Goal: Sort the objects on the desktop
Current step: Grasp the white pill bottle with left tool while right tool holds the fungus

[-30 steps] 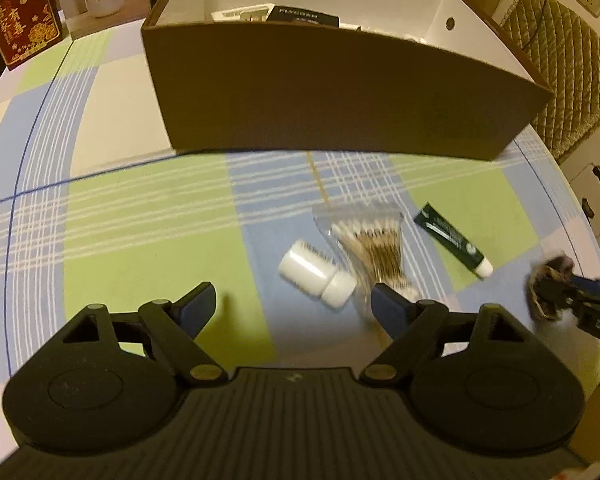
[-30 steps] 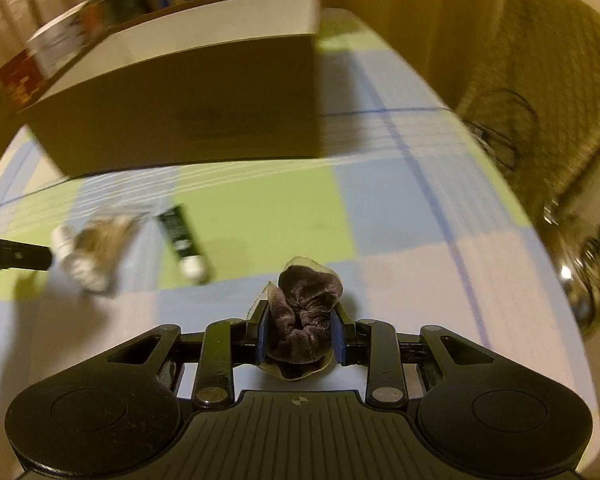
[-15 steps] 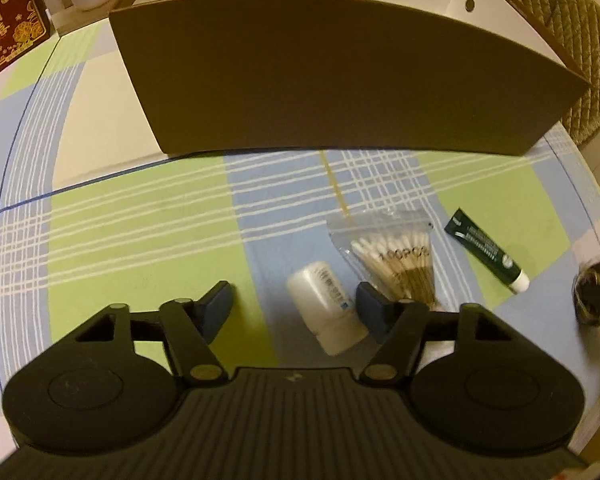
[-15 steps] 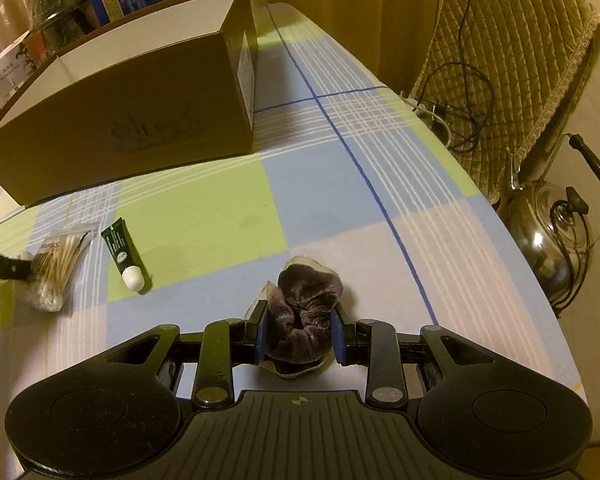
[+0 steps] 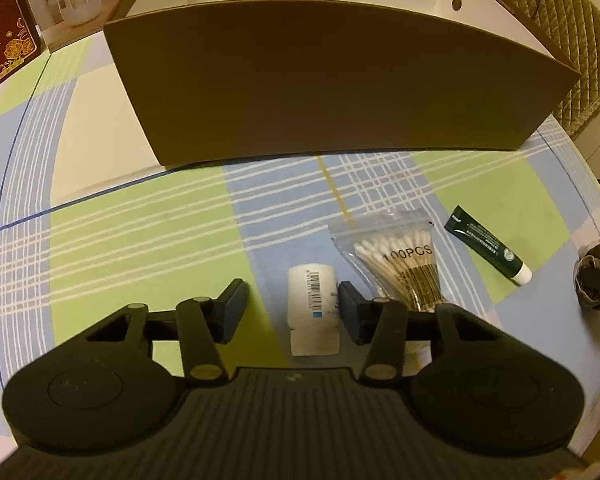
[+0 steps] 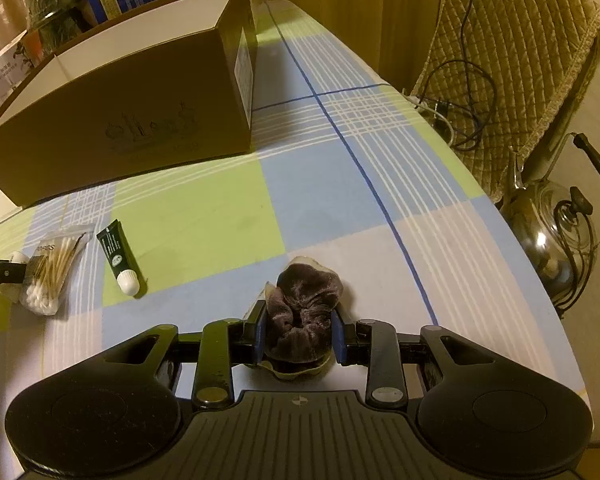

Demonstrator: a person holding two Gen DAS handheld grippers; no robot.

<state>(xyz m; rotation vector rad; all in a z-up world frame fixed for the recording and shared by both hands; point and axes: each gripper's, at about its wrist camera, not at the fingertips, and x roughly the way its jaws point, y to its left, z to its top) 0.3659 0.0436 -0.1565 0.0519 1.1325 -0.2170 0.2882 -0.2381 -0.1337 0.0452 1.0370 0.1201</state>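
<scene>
Left gripper [image 5: 290,309]: jaws closing around white bottle [image 5: 313,308] lying on bench [image 5: 140,248]; right pad touching bottle, left pad apart from it. Just beside bottle: bag of cotton swabs [image 5: 400,260], then green tube [image 5: 486,244]. Right gripper [image 6: 299,336]: jaws clamped on dark velvet scrunchie [image 6: 304,308]. Brown cardboard box [image 5: 332,80] behind, open top.

The clear bag of cotton swabs [image 5: 400,264] carries the print "100PCS". The white carton [image 5: 72,0] at the far left corner is marked "J10". The white bottle [image 5: 314,304] bears a barcode label, digits illegible. The red box [image 5: 4,40] shows gold Chinese characters. Print on the green tube [image 5: 486,244] and the brown box [image 6: 152,128] cannot be read.
</scene>
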